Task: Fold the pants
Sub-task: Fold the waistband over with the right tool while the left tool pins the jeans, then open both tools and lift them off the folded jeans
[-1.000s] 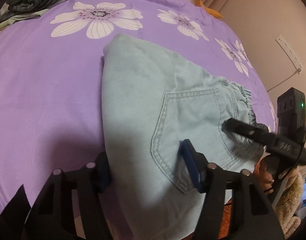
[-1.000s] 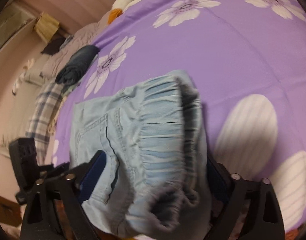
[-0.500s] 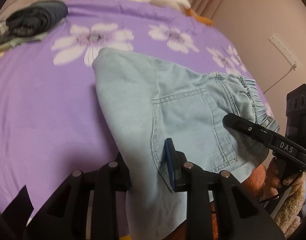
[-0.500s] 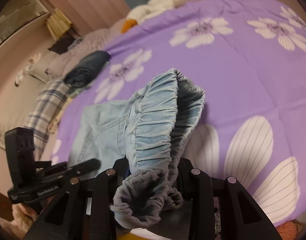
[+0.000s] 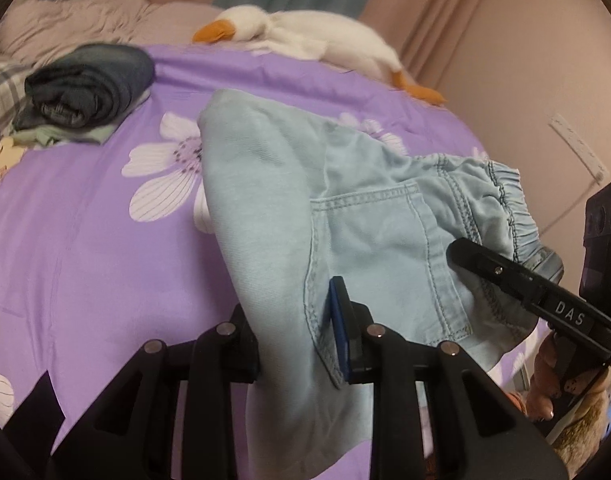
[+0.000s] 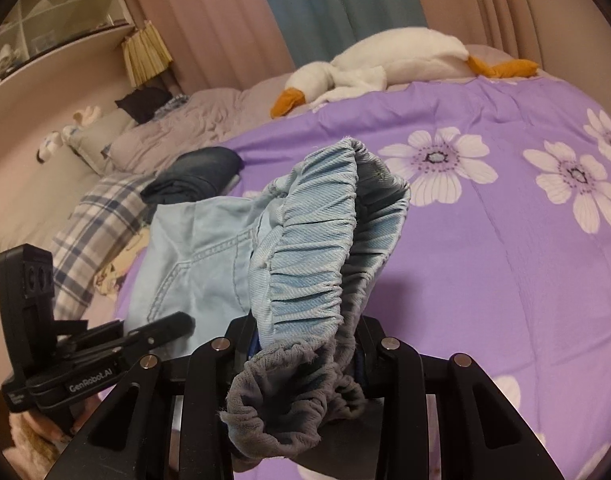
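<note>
The light blue denim pants (image 5: 289,208) hang lifted over the purple flowered bedspread (image 5: 85,240), back pocket facing me. My left gripper (image 5: 293,328) is shut on the pants' side edge near the pocket. My right gripper (image 6: 305,344) is shut on the bunched elastic waistband (image 6: 325,248), which fills the right wrist view. The right gripper also shows in the left wrist view (image 5: 517,280), and the left gripper in the right wrist view (image 6: 145,336).
A rolled dark pair of jeans (image 5: 89,84) lies on a pale green garment at the far left of the bed. A white plush goose (image 5: 305,36) lies along the head of the bed. A plaid cloth (image 6: 93,236) lies at the bed's left side. A wall (image 5: 545,60) stands to the right.
Both grippers closed on the pants and lifted them off the bedspread, tilting up so the head of the bed and the curtains came into view.
</note>
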Action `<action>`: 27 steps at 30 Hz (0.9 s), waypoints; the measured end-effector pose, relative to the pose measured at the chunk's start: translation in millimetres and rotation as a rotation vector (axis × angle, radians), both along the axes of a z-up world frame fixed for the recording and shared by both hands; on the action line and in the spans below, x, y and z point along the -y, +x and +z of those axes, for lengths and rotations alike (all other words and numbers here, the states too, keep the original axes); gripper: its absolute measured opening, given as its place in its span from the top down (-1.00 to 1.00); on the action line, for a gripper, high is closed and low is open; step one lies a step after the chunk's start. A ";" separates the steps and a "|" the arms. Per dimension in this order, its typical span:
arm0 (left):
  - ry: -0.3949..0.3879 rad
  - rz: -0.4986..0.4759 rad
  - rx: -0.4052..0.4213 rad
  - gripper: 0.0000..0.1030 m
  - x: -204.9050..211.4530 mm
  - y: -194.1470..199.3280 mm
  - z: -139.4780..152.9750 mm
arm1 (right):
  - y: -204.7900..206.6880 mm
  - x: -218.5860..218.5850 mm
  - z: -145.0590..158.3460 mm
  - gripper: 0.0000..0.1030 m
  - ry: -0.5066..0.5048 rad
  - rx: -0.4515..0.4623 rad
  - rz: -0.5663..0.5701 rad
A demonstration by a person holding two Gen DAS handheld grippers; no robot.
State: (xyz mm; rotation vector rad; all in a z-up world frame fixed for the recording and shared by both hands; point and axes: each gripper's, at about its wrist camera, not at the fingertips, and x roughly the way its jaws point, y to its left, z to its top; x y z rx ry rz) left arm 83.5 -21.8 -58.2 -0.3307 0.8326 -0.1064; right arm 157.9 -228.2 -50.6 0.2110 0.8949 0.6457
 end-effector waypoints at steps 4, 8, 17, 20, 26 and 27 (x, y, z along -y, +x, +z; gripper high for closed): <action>0.007 -0.019 -0.070 0.52 1.5 12.9 -29.6 | 17.1 -11.5 -28.1 0.28 -0.041 -0.067 -0.008; 0.016 0.005 -0.119 0.51 2.0 21.0 -51.4 | 21.6 -19.9 -56.1 0.28 -0.114 -0.091 -0.019; 0.041 0.028 -0.129 0.21 -1.4 19.3 -51.7 | 27.2 -9.8 -80.4 0.09 -0.110 -0.190 -0.077; 0.034 0.039 -0.106 0.21 -4.6 6.0 -38.3 | 22.4 -8.6 -73.2 -0.09 -0.159 -0.183 -0.112; 0.036 0.074 0.040 -0.53 -10.6 -33.0 6.1 | -6.5 12.8 -31.8 -0.39 -0.157 -0.073 -0.191; 0.041 0.073 0.071 -0.57 -10.3 -40.8 15.4 | -14.2 16.2 -21.2 -0.50 -0.143 -0.040 -0.204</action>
